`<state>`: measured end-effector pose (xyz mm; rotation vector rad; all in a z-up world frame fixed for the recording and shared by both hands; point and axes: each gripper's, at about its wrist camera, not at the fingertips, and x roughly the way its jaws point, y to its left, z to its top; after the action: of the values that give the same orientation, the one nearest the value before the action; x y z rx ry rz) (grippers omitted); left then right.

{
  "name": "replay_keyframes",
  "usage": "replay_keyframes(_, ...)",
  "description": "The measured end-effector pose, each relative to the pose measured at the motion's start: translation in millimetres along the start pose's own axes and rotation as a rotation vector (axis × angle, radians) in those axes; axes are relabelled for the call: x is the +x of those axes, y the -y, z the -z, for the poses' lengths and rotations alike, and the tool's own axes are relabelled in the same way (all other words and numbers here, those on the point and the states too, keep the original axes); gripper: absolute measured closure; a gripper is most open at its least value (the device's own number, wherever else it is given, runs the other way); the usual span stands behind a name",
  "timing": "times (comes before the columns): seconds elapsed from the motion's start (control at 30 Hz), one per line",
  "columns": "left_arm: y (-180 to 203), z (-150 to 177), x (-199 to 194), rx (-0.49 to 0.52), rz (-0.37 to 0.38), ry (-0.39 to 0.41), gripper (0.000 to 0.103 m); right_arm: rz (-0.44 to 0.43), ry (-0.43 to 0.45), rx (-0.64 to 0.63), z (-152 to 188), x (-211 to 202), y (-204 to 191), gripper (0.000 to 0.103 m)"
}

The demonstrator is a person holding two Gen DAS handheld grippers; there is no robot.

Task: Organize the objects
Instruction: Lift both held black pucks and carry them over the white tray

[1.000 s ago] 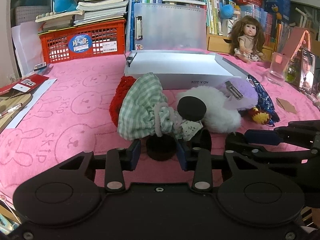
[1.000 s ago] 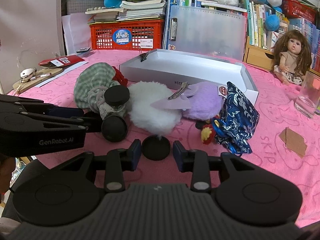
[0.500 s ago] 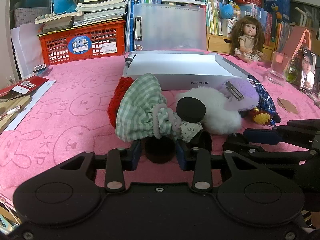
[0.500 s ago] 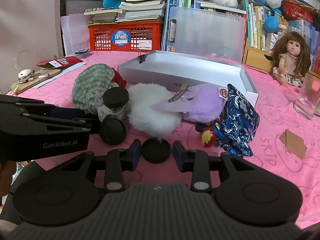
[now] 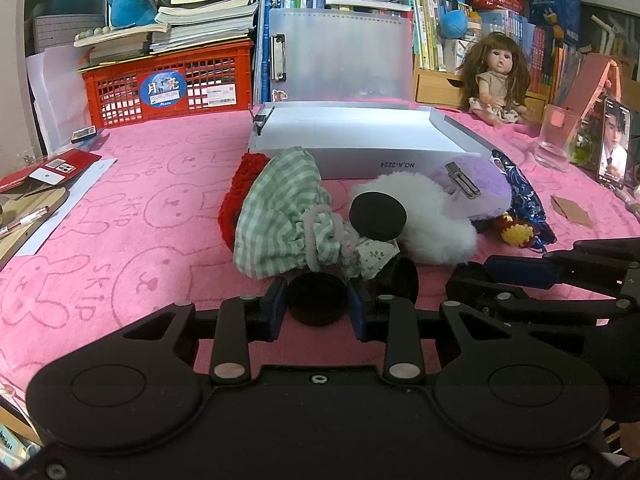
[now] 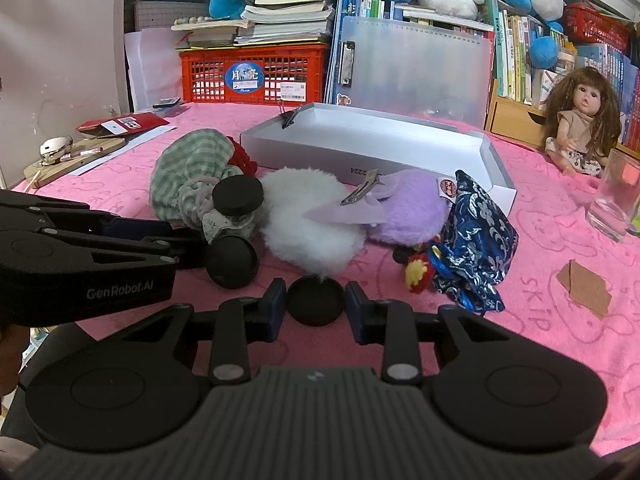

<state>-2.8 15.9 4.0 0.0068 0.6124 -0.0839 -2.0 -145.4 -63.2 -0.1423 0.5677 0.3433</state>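
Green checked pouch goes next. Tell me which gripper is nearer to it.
Left. The left gripper sits just in front of the green checked pouch; the right gripper is farther right, before the white fluffy pouch.

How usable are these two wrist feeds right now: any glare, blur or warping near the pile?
Left wrist view: even indoor light, no glare; the green checked pouch is sharp, the crate and shelves bow with fisheye. Right wrist view: the white fluffy pouch is crisp, the glass at the edge is stretched, and the corners go dark.
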Motion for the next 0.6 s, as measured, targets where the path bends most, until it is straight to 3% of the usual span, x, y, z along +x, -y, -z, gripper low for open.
replay_keyframes(0.6,16,-2,-40,0.011,0.059,0.064,0.072,0.02,0.059,0.012,-4,-22,4,0.065)
